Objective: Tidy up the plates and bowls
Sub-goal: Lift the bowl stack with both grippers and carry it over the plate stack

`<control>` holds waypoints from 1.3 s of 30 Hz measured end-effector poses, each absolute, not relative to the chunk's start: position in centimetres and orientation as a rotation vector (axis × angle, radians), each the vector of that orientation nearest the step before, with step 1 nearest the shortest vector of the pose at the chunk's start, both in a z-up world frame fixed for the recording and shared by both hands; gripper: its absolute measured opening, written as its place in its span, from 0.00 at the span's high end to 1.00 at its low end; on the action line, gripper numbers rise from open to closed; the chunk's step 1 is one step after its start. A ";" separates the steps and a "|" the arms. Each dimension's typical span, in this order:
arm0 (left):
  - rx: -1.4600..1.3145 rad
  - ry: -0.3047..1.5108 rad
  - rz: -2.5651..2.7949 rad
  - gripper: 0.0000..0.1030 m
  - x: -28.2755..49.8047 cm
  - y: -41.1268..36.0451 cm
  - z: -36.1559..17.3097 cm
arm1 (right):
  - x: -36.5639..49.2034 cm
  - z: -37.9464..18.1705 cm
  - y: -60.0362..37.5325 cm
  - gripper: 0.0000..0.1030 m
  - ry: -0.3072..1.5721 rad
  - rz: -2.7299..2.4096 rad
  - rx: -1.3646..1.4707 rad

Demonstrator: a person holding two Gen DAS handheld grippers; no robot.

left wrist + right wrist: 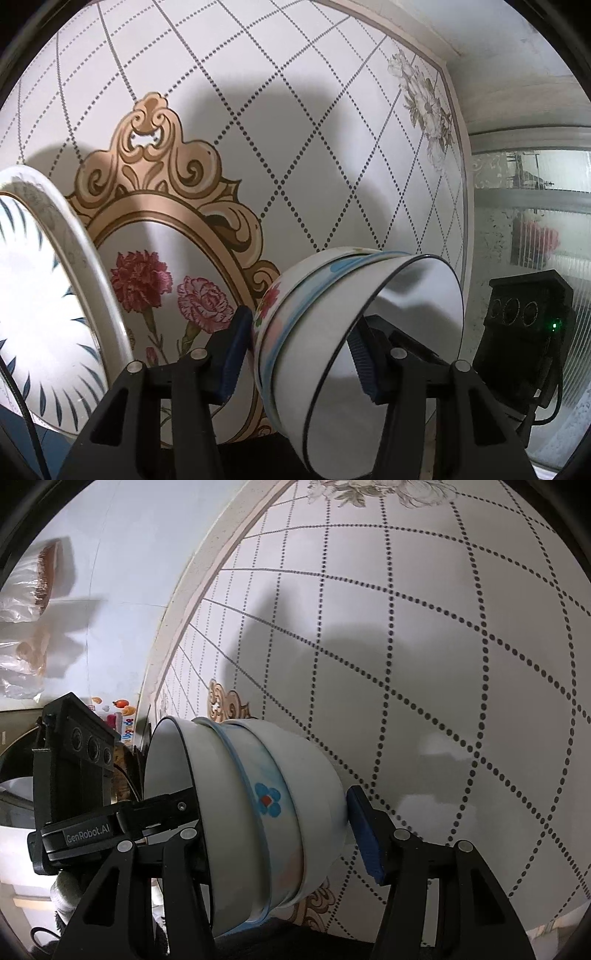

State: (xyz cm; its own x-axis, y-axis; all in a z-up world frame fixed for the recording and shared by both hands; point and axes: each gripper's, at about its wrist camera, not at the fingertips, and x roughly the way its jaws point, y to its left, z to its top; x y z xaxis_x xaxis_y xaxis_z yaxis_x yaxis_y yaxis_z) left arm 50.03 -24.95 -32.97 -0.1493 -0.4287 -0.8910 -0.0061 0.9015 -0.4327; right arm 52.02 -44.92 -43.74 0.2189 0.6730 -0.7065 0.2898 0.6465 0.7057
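A stack of three nested bowls hangs on its side above the table, mouth turned to the right in the left wrist view. The outer bowl is floral, the middle one blue-banded, the inner one white with a dark rim. My left gripper is shut on the stack, one pad on the outer base and one inside the inner bowl. My right gripper is shut on the same stack of bowls from the other side, its right pad on the base and its left finger hidden by the bowls. A blue-leaf plate stands tilted at the left.
Below lies a tablecloth with a dotted diamond grid, a gold frame and carnations. Its pale border curves along the table edge. Plastic bags lie beyond it. Ribbed glass stands at the right, behind the right gripper's black housing.
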 end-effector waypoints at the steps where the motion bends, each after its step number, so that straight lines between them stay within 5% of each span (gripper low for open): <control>1: -0.338 1.688 -0.378 0.53 50.1 -24.8 -32.8 | 52.1 -43.5 -44.9 0.42 1.368 0.323 0.889; 21: -0.520 1.570 -0.170 0.52 49.4 -11.3 -27.3 | 57.4 -37.7 -33.2 0.41 1.422 0.572 0.724; 39: -0.782 1.519 0.060 0.52 46.8 0.5 -31.7 | 59.0 -41.8 -18.9 0.42 1.550 0.783 0.511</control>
